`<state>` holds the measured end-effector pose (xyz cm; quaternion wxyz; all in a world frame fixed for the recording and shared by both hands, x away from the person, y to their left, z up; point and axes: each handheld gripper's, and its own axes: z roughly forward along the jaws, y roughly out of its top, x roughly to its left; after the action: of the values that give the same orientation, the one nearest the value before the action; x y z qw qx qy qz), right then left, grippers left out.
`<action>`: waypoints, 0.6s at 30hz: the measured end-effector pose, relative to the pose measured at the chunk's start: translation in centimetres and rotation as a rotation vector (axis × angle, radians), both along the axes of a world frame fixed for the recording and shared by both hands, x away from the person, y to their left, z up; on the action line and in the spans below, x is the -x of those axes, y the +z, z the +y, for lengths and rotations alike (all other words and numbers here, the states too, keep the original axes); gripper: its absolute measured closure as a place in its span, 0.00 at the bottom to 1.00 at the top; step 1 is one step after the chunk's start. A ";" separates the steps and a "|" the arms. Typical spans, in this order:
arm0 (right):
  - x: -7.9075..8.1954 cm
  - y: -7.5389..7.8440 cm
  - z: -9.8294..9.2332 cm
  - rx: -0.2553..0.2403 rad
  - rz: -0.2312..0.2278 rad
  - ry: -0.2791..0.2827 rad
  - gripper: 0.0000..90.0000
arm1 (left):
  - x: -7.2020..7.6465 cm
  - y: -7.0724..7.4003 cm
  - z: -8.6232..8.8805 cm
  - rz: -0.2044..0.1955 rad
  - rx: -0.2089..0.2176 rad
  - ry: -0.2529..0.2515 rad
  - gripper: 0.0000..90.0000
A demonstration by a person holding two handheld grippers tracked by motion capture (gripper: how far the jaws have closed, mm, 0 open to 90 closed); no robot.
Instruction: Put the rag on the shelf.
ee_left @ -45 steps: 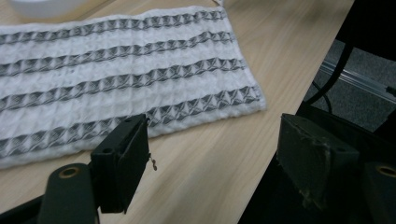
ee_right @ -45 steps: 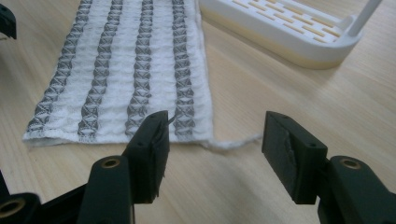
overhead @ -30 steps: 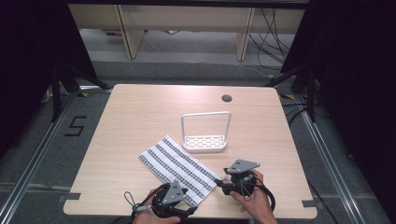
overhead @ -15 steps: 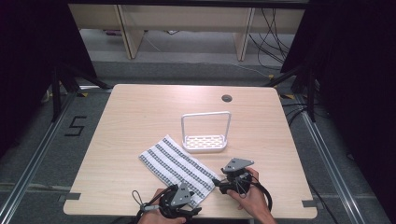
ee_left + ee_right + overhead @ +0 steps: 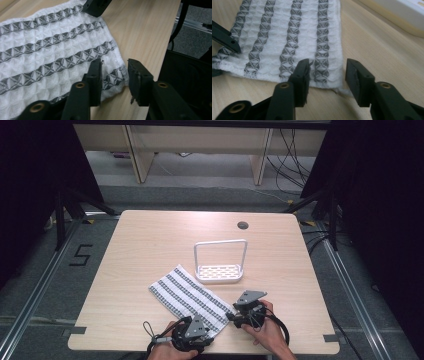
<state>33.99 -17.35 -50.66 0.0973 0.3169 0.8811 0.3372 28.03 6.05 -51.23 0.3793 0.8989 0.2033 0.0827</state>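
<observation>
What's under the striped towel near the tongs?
The striped towel lies flat on the wooden table; bare wood shows all around it. No bulge suggests anything beneath, but the covered patch of table itself cannot be seen. The left tongs straddle one corner.

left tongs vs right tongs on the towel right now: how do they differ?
The left tongs straddle one near corner of the striped towel; the right tongs straddle the other near corner, on the side of the white rack. In the gripper views the left tongs' gap looks narrower than the right's. In the high view the left tongs sit nearer the table edge than the right. Both have just been closing with cloth between them, neither pinching yet.
</observation>
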 end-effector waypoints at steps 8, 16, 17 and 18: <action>-0.2 -0.1 0.2 -0.021 0.002 -0.001 0.85 | -0.4 0.0 0.2 -0.024 -0.013 -0.009 0.91; 0.0 0.2 0.4 -0.055 0.011 0.000 0.95 | -0.4 0.3 0.3 -0.035 -0.010 -0.022 0.94; 0.2 0.9 0.4 -0.067 -0.016 0.004 0.95 | -0.3 0.6 0.4 -0.032 0.012 -0.016 0.94; 0.2 0.9 0.4 -0.067 -0.016 0.004 0.95 | -0.3 0.6 0.4 -0.032 0.012 -0.016 0.94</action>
<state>33.83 -16.98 -49.80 0.0929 0.3155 0.8693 0.3691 28.37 6.44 -50.66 0.3885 0.8967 0.1904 0.0930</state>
